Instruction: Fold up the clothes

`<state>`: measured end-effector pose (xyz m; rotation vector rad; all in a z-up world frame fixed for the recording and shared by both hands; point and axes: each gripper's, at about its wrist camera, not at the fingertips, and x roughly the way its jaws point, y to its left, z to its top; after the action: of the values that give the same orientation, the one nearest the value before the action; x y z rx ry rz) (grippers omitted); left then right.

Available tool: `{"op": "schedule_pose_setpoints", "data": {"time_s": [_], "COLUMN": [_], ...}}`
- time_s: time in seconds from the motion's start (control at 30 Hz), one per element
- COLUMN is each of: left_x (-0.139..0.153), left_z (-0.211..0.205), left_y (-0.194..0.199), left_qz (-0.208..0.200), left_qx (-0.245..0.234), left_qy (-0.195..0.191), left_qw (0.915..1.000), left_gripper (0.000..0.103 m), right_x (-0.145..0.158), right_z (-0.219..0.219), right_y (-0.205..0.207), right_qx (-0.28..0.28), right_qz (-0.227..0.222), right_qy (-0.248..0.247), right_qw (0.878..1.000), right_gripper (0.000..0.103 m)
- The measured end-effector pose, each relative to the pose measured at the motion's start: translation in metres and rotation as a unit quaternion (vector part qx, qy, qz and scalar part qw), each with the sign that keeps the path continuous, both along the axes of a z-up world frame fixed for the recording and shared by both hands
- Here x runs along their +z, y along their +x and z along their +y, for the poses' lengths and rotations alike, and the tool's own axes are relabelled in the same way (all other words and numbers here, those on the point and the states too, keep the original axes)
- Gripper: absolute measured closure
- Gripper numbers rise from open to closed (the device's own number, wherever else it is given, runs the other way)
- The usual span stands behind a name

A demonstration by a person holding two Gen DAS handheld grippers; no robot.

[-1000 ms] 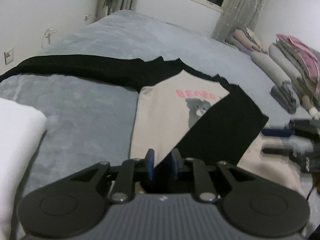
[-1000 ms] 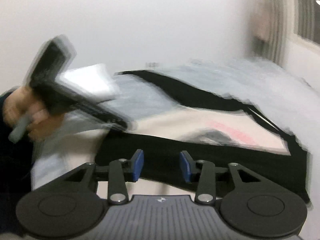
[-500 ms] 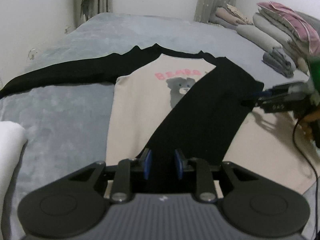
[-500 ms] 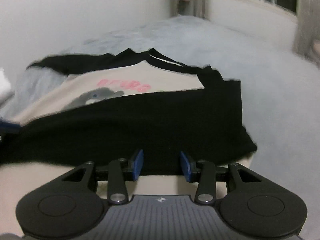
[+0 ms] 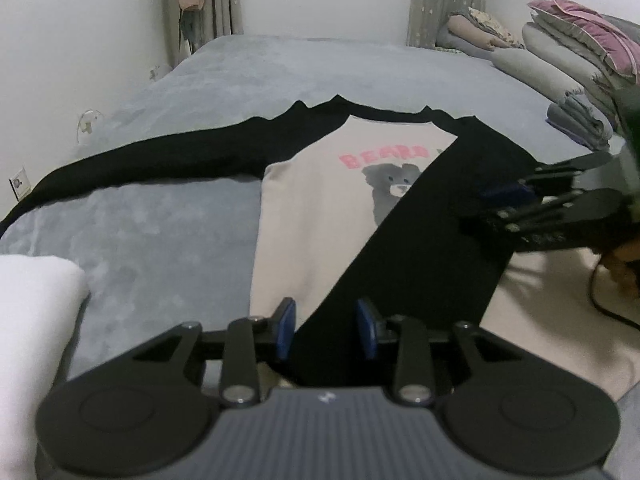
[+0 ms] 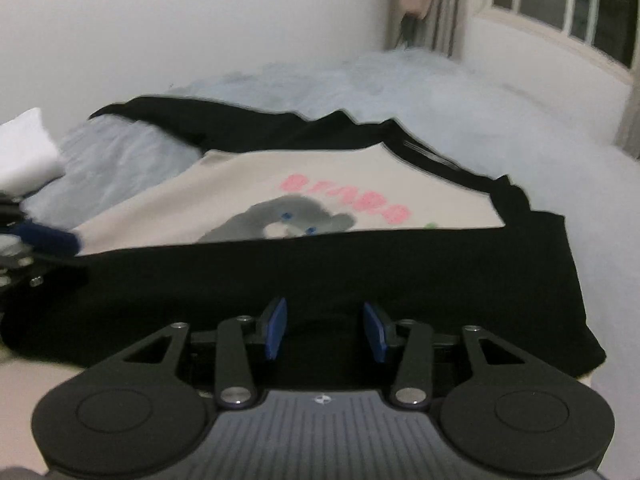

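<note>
A cream shirt (image 5: pixel 320 216) with black sleeves and a grey bear print lies flat on the grey bed (image 5: pixel 160 240). One black sleeve (image 5: pixel 420 248) is folded diagonally over its front, and the other sleeve (image 5: pixel 160 160) stretches out to the left. My left gripper (image 5: pixel 326 328) sits low at the folded sleeve's end; its jaws are opening, with the cuff lying between them. My right gripper (image 6: pixel 326 328) hovers open, widening slightly, over the folded sleeve (image 6: pixel 320 272) near the shoulder, holding nothing. In the left wrist view, the right gripper (image 5: pixel 480 208) reaches in from the right.
A white folded item (image 5: pixel 32 320) lies at the near left. Stacked pillows and folded bedding (image 5: pixel 580 40) line the right side. A wall runs along the bed's left, a window and curtains stand at its far end. A black cable (image 5: pixel 608 304) trails over cream cloth at the right.
My left gripper's jaws have widened around the sleeve end and its view has rolled level. My right gripper swung from facing the left hand to low over the folded sleeve.
</note>
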<state>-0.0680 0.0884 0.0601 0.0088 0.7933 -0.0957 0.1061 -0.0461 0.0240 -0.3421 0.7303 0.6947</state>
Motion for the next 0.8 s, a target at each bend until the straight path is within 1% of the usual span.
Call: {"op": "schedule_pose_setpoints", "data": {"time_s": [0.07,0.1,0.17,0.23,0.3,0.33,0.4,0.43,0.53,0.63,0.73,0.8], "left_x": [0.003,0.004,0.007,0.006,-0.001,-0.004,-0.008,-0.008,-0.008,-0.007,0.000,0.005], "left_z": [0.000,0.000,0.000,-0.006,-0.009,-0.010,-0.010,-0.008,-0.002,-0.001,0.004,0.006], "left_y": [-0.001,-0.001,-0.002,-0.002,0.001,0.002,0.003,0.004,0.004,0.003,0.001,-0.001], "left_qz": [-0.004,-0.007,-0.013,-0.017,-0.007,-0.001,0.005,0.006,0.011,0.010,0.004,-0.007], "left_qx": [-0.002,-0.004,-0.007,-0.007,-0.004,-0.002,0.003,0.006,0.012,0.014,0.018,0.013], "left_qy": [-0.010,-0.018,-0.032,-0.023,-0.016,-0.013,-0.005,-0.005,-0.009,-0.008,-0.031,-0.046], "left_qw": [0.9999,0.9998,0.9994,0.9996,0.9998,0.9999,1.0000,1.0000,0.9998,0.9998,0.9993,0.9988], "left_gripper": [0.070,0.069,0.064,0.061,0.060,0.061,0.061,0.061,0.061,0.062,0.063,0.062], "right_x": [0.001,0.001,0.003,0.002,-0.005,-0.007,-0.011,-0.011,-0.008,-0.008,-0.003,0.008], "right_z": [-0.004,-0.006,-0.008,0.006,0.024,0.031,0.041,0.042,0.032,0.022,0.017,0.001], "right_y": [-0.004,-0.005,-0.007,-0.012,-0.017,-0.020,-0.027,-0.029,-0.033,-0.038,-0.039,-0.034], "right_qx": [0.005,-0.004,-0.029,-0.019,0.001,0.008,0.014,0.017,0.038,0.047,0.067,0.080], "right_qz": [-0.007,-0.012,-0.019,-0.030,-0.017,-0.014,-0.018,-0.010,0.022,0.032,0.039,0.045], "right_qy": [0.001,0.007,0.027,0.044,0.028,0.015,-0.013,-0.019,-0.019,-0.016,-0.017,0.003], "right_qw": [1.000,1.000,0.999,0.998,0.999,1.000,1.000,1.000,0.999,0.998,0.997,0.996], "right_gripper": [0.060,0.060,0.060,0.060,0.060,0.058,0.056,0.056,0.056,0.056,0.057,0.059]}}
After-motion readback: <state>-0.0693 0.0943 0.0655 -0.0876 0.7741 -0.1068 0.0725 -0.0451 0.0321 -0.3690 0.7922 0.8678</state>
